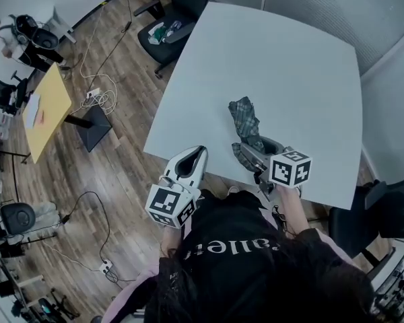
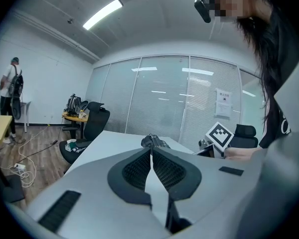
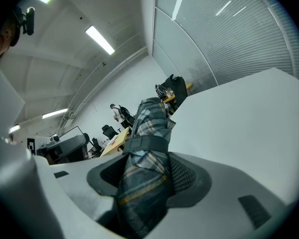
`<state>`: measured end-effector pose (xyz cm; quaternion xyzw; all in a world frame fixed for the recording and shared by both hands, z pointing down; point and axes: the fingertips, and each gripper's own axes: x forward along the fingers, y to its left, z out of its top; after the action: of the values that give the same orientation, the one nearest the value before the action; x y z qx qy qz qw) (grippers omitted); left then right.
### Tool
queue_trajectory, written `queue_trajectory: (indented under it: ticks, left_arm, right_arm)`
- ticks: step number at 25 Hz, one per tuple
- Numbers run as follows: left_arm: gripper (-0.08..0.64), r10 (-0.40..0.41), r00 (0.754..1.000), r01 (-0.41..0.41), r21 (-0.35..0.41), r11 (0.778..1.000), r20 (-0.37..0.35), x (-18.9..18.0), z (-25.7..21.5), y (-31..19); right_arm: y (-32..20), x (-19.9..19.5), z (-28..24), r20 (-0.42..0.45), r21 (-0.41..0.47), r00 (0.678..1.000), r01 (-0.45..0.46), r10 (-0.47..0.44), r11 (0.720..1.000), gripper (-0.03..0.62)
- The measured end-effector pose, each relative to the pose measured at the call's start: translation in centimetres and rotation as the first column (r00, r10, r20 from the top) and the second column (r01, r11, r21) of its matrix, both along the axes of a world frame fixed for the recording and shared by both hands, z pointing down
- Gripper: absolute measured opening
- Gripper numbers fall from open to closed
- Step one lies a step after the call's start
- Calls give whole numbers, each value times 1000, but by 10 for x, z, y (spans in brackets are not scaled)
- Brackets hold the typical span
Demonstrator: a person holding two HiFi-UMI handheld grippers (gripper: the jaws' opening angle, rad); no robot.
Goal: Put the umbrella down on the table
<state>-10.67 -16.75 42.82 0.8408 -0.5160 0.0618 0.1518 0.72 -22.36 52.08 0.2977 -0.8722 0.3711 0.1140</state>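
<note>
Head view: the white table (image 1: pixel 283 66) fills the upper right part. The right gripper (image 1: pixel 253 151) is over the table's near edge, w/ its marker cube (image 1: pixel 289 169) toward the person. It holds the umbrella (image 1: pixel 244 120), a folded one in grey-green plaid. The umbrella sticks out from the jaws, away from the person, over the table's near part. Whether its far end touches the tabletop, I cannot tell. The left gripper (image 1: pixel 196 155) is at the table's near-left edge, beside the right one and apart from the umbrella. On the left there is a wooden floor (image 1: pixel 121 200) w/ cables, and a yellow desk (image 1: pixel 44 106).

Left gripper view: the left gripper (image 2: pixel 151 153) has its two dark pads pressed together and nothing is between them. Behind the tips the umbrella (image 2: pixel 154 141) shows over the table (image 2: pixel 114 143). The right gripper's marker cube (image 2: pixel 219 135) is on the right. A black office chair (image 2: pixel 92 126) stands at the table's far-left side. Another person (image 2: pixel 11 91) stands far on the left.

Right gripper view: the right gripper (image 3: pixel 144 166) pinches the umbrella (image 3: pixel 149 123) between both pads, approx. at the closing strap (image 3: pixel 144 144). The plaid body rises past the jaws. The table (image 3: pixel 249 113) is below and to the right.
</note>
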Motion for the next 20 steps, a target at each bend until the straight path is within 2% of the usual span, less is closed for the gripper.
queue_trajectory:
  ticks: [7,15,20]
  left_arm:
    - [31,9,1000,-8,-14,1000,23,-11,8,-26]
    - [31,97,995,-97,-6,995,19,-39,-2,-61]
    - [31,146,989,-146,-6,989,21,-61,-4,-84]
  right_arm:
    - [-49,-12,15,-13,-7,1000,-18,18,1000,232]
    - [-103,-32,23,-67,-6,993,-94,93,996,232]
    - [-140,-45,42,-134,-13,982,-136,133,991,232]
